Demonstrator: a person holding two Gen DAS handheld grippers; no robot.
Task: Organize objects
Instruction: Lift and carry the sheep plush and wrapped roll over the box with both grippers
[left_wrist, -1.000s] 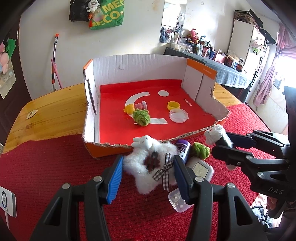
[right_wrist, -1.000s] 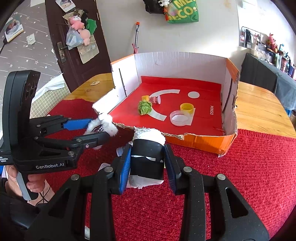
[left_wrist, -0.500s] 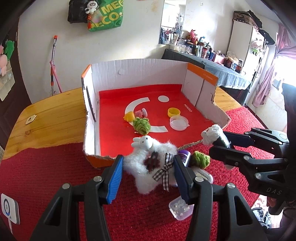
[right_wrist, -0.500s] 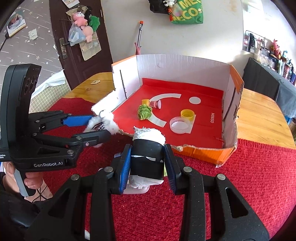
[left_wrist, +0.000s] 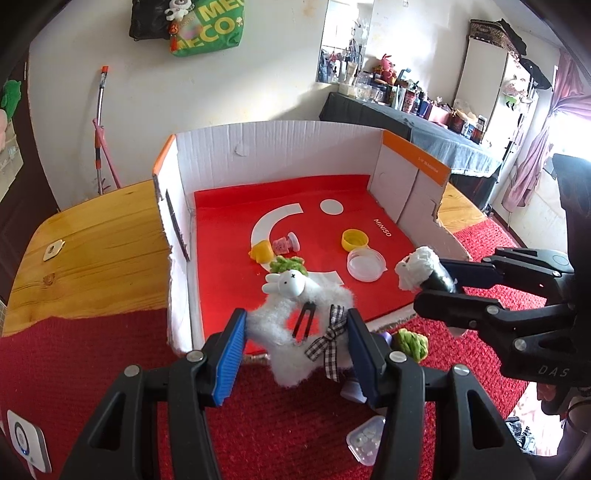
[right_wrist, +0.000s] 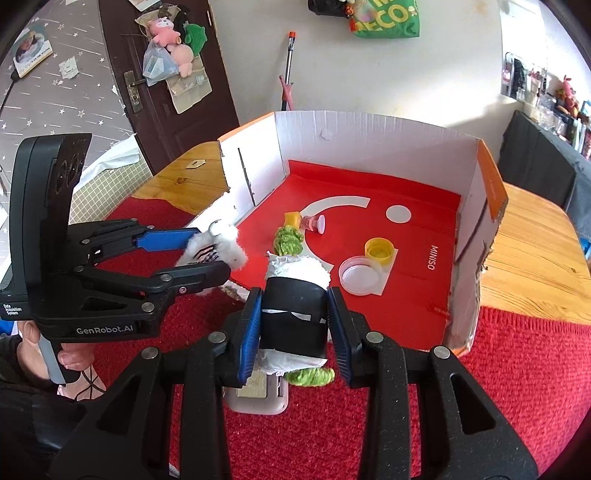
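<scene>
My left gripper is shut on a white fluffy plush toy with a checked bow, held over the front edge of the open cardboard box. It also shows in the right wrist view. My right gripper is shut on a black-wrapped white roll, held just before the box's front edge; the roll also shows in the left wrist view. Inside the box lie a green yarn ball, a yellow piece, a pink toy, a yellow cap and a clear lid.
On the red mat below the grippers lie another green yarn ball, a purple item, a white device and a small clear case. A wooden table surrounds the box. A white gadget sits at the far left.
Both grippers have moved forward toward the box with their loads. The plush now hangs over the box's front edge, and the roll is near it.
</scene>
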